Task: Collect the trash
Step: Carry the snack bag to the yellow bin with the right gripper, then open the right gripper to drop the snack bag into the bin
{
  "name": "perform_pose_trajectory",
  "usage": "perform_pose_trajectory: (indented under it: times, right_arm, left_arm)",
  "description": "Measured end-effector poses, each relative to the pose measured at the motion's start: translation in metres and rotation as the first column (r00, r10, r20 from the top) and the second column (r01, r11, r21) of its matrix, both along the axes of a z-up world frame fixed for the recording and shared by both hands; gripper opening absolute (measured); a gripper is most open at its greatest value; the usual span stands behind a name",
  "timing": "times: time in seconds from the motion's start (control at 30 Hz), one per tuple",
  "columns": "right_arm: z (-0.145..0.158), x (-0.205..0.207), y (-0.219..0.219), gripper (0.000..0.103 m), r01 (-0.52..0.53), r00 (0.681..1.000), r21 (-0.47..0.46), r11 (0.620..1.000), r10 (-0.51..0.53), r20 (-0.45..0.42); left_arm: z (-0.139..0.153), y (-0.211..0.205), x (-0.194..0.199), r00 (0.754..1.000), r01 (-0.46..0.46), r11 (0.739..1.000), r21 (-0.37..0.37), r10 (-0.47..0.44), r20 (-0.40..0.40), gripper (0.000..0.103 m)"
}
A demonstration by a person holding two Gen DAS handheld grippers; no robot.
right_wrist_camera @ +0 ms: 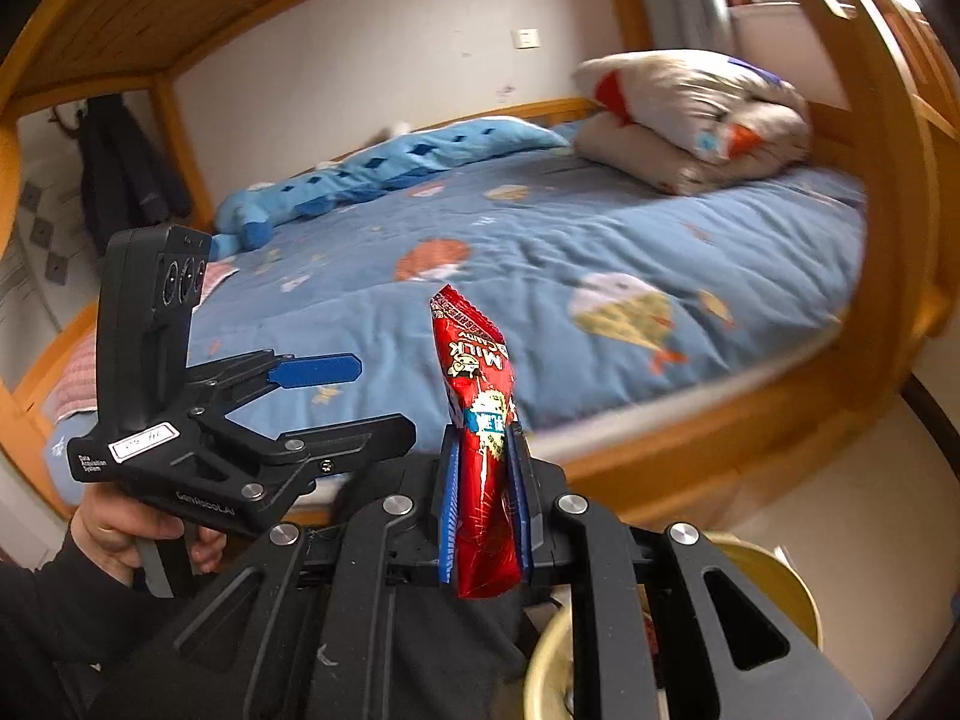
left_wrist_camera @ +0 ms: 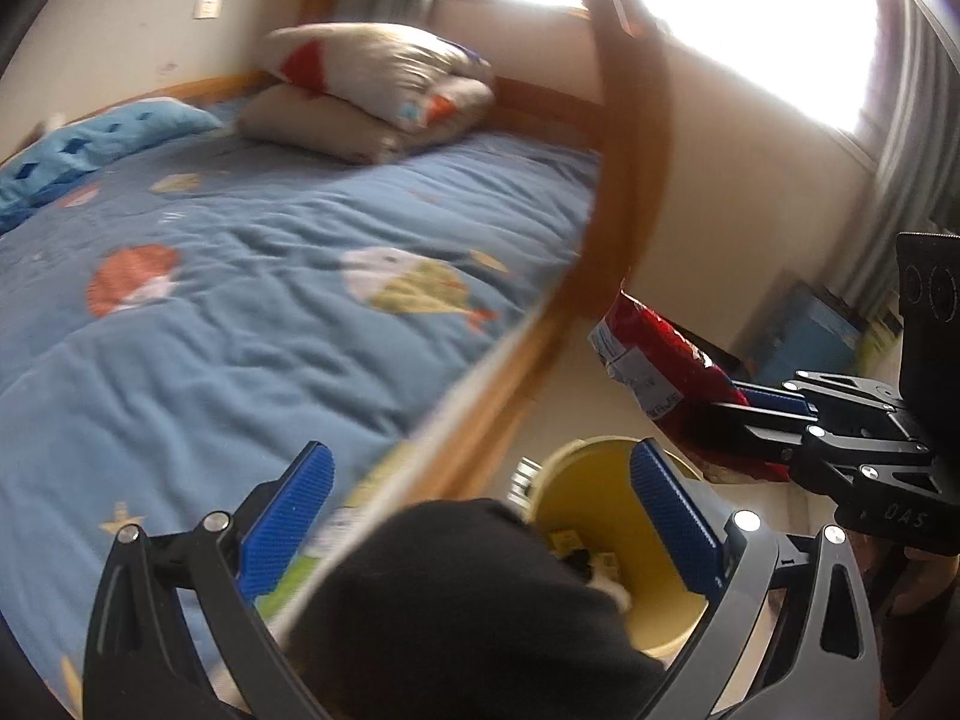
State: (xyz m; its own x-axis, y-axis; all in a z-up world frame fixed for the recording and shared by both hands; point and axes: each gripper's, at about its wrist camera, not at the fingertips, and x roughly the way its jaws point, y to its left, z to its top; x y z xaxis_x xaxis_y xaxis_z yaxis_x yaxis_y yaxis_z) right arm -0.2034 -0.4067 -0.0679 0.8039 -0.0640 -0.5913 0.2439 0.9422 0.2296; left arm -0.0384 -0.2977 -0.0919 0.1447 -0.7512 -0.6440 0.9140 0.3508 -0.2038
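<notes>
While right gripper (right_wrist_camera: pixel 485 510) is clamped on red wrapper (right_wrist_camera: pixel 480 420) — for yellow bin (left_wrist_camera: pixel 600 516) at 5 o'clock — left gripper (left_wrist_camera: pixel 480 516) is held apart, empty.

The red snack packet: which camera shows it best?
The right wrist view: the red snack packet stands upright, centered, clamped in the right gripper, its print readable. The left wrist view shows it at the right side, blurred and partly hidden by that gripper.

right gripper (right_wrist_camera: pixel 485 516) clamped on red milk candy wrapper (right_wrist_camera: pixel 480 420), wrapper upright between blue pads (right_wrist_camera: pixel 449 516). left gripper (right_wrist_camera: pixel 354 396) at left, jaws apart, held by a hand (right_wrist_camera: pixel 129 531). yellow bin (right_wrist_camera: pixel 774 594) low right, partly hidden behind the gripper frame. beyond: blue patterned duvet (right_wrist_camera: pixel 540 252), folded quilt (right_wrist_camera: pixel 690 120), wooden bunk frame (right_wrist_camera: pixel 690 438).
</notes>
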Motion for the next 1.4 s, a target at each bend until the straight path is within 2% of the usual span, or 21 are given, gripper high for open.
perform_pose_trajectory:
  times: [0.27,0.43,0.57,0.87,1.03,1.1,1.13,1.17,1.2,1.4]
  right_arm:
    - [-0.019,-0.063,-0.021,0.015,0.129,0.99,0.018,0.992,-0.127,-0.061]
    - [-0.032,-0.095,-0.03,0.015,0.2,0.976,0.034,0.979,-0.196,-0.097]
    - [-0.039,-0.115,-0.035,0.015,0.254,0.959,0.004,0.967,-0.252,-0.127]
    - [-0.057,-0.138,-0.056,0.015,0.325,0.931,0.025,0.945,-0.315,-0.183]
    - [-0.065,-0.138,-0.062,0.015,0.324,0.93,0.039,0.945,-0.311,-0.196]
    - [-0.07,-0.139,-0.066,0.019,0.334,0.924,0.044,0.942,-0.318,-0.212]
    - [-0.072,-0.139,-0.069,0.025,0.341,0.921,0.059,0.938,-0.321,-0.219]
    - [-0.074,-0.141,-0.073,0.041,0.357,0.918,0.079,0.931,-0.335,-0.211]
    - [-0.075,-0.142,-0.075,0.045,0.365,0.917,0.088,0.927,-0.342,-0.203]
    - [-0.086,-0.146,-0.082,0.045,0.373,0.914,0.138,0.918,-0.338,-0.223]
  left_arm:
    - [-0.02,-0.045,-0.055,0.989,0.151,0.987,0.054,-0.151,-0.005,0.099]
    - [-0.035,-0.069,-0.088,0.968,0.25,0.964,0.092,-0.249,-0.023,0.099]
    - [-0.049,-0.086,-0.107,0.949,0.315,0.942,0.116,-0.31,-0.063,0.099]
    - [-0.07,-0.11,-0.121,0.941,0.336,0.919,0.208,-0.338,-0.029,0.099]
    - [-0.072,-0.115,-0.116,0.943,0.331,0.919,0.214,-0.329,-0.044,0.099]
    - [-0.073,-0.115,-0.115,0.943,0.333,0.918,0.214,-0.33,-0.051,0.099]
    - [-0.073,-0.116,-0.115,0.943,0.332,0.918,0.216,-0.329,-0.053,0.099]
    - [-0.074,-0.116,-0.115,0.943,0.334,0.917,0.219,-0.33,-0.055,0.099]
    - [-0.075,-0.116,-0.115,0.942,0.335,0.916,0.223,-0.331,-0.058,0.099]
    - [-0.077,-0.118,-0.114,0.942,0.335,0.914,0.23,-0.329,-0.065,0.099]
